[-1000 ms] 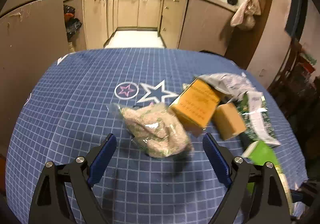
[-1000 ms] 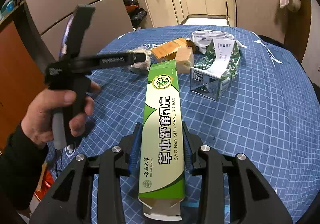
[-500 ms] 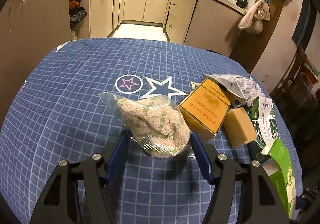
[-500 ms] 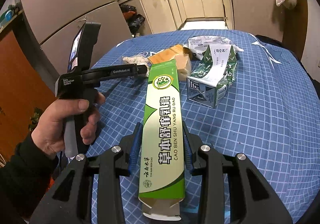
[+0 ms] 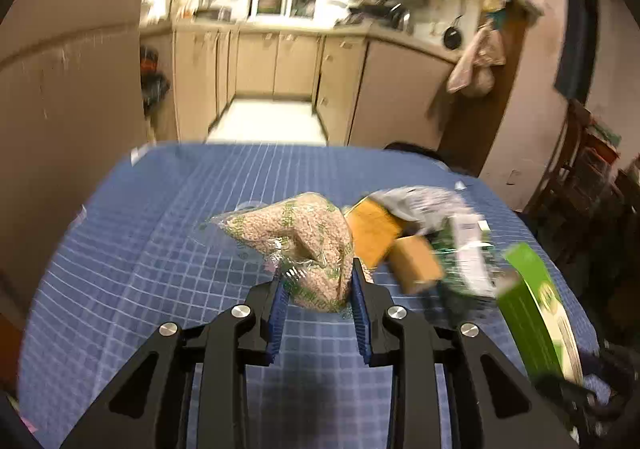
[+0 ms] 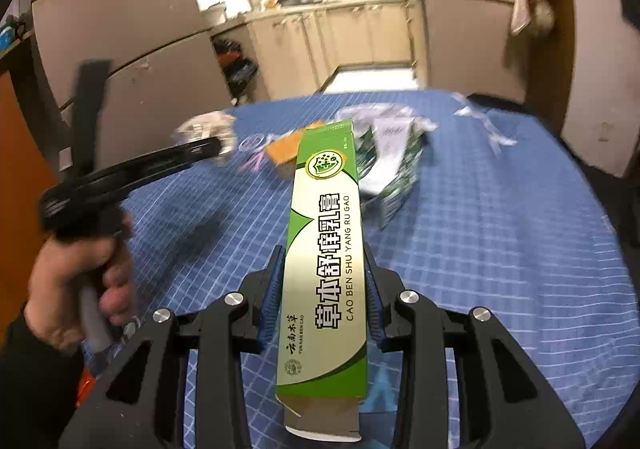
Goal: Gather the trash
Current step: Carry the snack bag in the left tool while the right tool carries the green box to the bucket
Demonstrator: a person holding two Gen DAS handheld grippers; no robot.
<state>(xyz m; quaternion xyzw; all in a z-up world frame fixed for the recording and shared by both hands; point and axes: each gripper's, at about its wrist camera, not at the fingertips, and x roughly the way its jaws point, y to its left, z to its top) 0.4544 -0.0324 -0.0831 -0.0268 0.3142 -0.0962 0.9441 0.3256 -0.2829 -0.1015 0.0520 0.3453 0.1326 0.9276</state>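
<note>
Left gripper [image 5: 318, 291] is just closing its jaws and squeezing the clear bag of grains [image 5: 304, 245]. Right gripper [image 6: 324, 289] is clamping the long green box [image 6: 324, 249] above the blue checked tablecloth [image 6: 500, 233].

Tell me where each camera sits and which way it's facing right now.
Left wrist: rides the left tongs, looking down across the blue table toward the kitchen; its pads, just closed, pinch a grain bag.
Right wrist: rides the right tongs, same heading, clamping a green box; the left hand shows.
Shared: table, green box, orange box.
</note>
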